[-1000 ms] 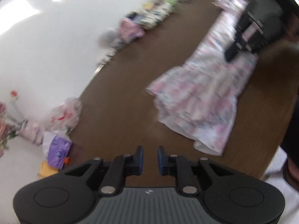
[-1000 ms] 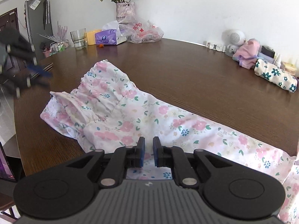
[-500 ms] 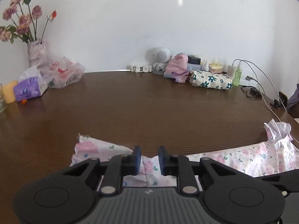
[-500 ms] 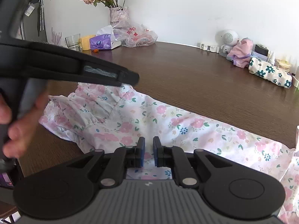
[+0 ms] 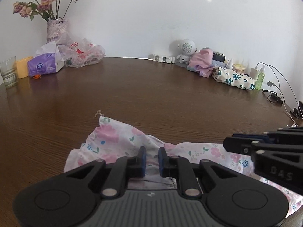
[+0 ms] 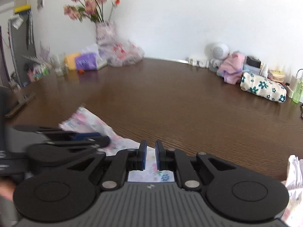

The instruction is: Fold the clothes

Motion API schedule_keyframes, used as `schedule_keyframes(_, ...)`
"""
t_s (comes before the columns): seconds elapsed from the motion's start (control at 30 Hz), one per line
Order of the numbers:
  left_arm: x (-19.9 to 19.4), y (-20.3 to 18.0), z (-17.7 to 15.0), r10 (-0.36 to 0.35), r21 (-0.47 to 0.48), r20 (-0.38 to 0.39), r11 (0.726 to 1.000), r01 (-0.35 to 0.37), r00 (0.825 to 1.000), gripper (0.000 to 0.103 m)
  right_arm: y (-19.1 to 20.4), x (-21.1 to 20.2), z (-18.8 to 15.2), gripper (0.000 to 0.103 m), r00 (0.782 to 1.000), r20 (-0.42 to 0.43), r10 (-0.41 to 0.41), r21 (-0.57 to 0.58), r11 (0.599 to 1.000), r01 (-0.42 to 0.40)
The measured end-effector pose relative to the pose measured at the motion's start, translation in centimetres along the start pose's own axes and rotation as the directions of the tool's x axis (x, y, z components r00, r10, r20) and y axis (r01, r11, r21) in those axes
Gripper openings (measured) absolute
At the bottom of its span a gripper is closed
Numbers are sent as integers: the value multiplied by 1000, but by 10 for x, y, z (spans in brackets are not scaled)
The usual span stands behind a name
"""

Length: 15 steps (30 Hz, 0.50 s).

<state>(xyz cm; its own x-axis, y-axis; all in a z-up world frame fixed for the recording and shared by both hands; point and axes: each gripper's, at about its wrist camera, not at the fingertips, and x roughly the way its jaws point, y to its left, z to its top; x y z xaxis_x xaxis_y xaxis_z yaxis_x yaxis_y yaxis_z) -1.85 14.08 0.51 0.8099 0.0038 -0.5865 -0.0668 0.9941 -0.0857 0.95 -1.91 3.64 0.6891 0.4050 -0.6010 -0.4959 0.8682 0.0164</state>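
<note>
A white garment with pink and blue flowers lies bunched at the near edge of the brown table. My left gripper sits low over its left end, and its jaws are closing with a raised fold of the cloth between the blue pads. Creases run into the tips. The right gripper enters side-on from the right, just above the cloth. In the right wrist view the right gripper is shut on the garment, with cloth showing between the pads. The left gripper lies blurred at its left.
Along the far wall stand a vase of flowers, a plastic bag, a purple tissue pack, a glass, a white speaker, a pink cloth and a floral pouch. Cables trail at the right edge.
My left gripper rolled upright, came down onto the garment's left end and narrowed its jaws. The right gripper shifted with the cloth, and the spread garment is now gathered near both grippers.
</note>
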Motion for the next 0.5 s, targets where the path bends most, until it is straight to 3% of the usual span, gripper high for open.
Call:
schedule_keyframes(0.2,1,3,2,-14,-5,-7,1000,14,1000,14,-42,-1,-26,9,993,-59,-104,89,990,109)
schedule_keyframes(0.4,2,3,4,-13,4,-19,1000,13,1000,14,-110,-34,-50,9,961,-76,-264,218,936,275)
schedule_keyframes(0.5,2,1,5,-5,14,-20,1000,5,1000,14,-133,-41,-58,3,956,-66,-286,265,918,294)
